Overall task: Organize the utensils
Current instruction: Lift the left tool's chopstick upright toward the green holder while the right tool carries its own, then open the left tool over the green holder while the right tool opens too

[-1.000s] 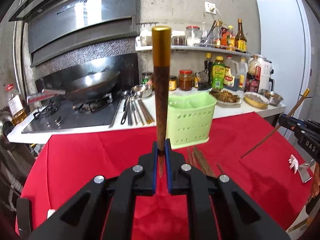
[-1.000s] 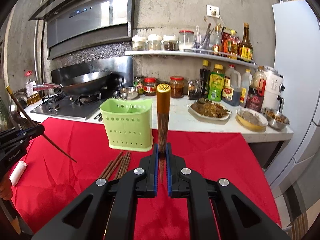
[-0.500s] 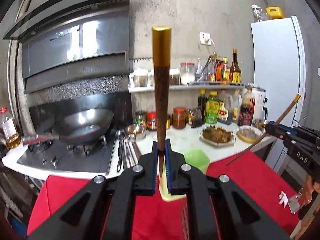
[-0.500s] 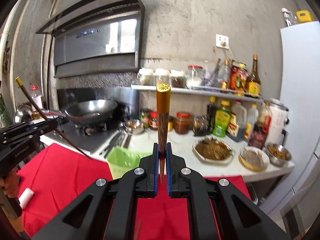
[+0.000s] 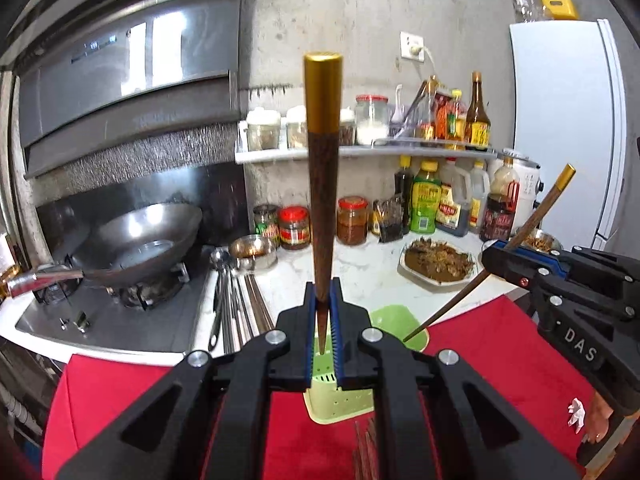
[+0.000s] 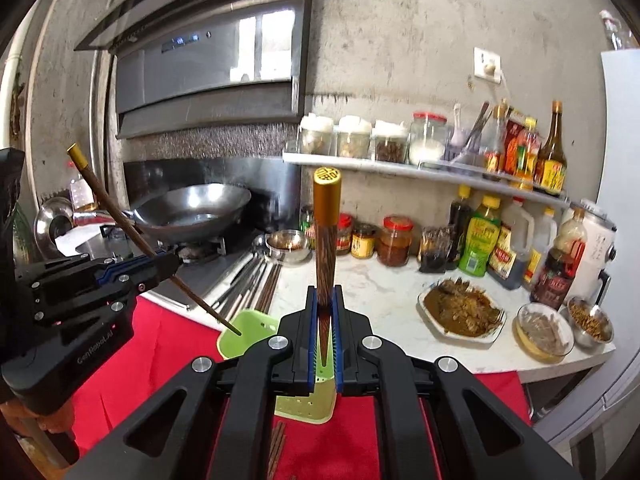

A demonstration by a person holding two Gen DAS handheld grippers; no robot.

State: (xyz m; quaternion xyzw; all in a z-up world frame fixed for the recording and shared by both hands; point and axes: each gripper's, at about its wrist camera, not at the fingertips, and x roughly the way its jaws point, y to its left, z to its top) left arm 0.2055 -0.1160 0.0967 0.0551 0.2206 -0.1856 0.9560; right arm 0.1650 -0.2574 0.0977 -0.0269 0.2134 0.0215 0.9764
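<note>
My left gripper [image 5: 323,300] is shut on a dark wooden chopstick with a gold cap [image 5: 322,152], held upright above the green utensil holder [image 5: 394,318]. My right gripper [image 6: 325,300] is shut on a second chopstick [image 6: 326,240], also over the holder [image 6: 250,328]. In the left wrist view the right gripper [image 5: 504,258] holds its chopstick [image 5: 532,220] slanted, tip over the holder's opening. In the right wrist view the left gripper [image 6: 160,264] holds its chopstick [image 6: 120,224] slanted, tip at the holder's rim. More chopsticks [image 6: 276,448] lie on the red cloth [image 6: 152,352] in front of the holder.
Behind the red cloth runs a white counter [image 5: 360,276] with a wok [image 5: 140,244] on a stove, metal spoons and chopsticks [image 5: 236,300], jars, bottles and a food plate [image 5: 436,264]. A shelf [image 6: 420,172] of jars hangs above. A white fridge [image 5: 568,128] stands right.
Both grippers have moved forward and over the green holder, carrying their chopsticks. The holder now sits directly under both sets of fingers, and the chopstick tips now point into its opening.
</note>
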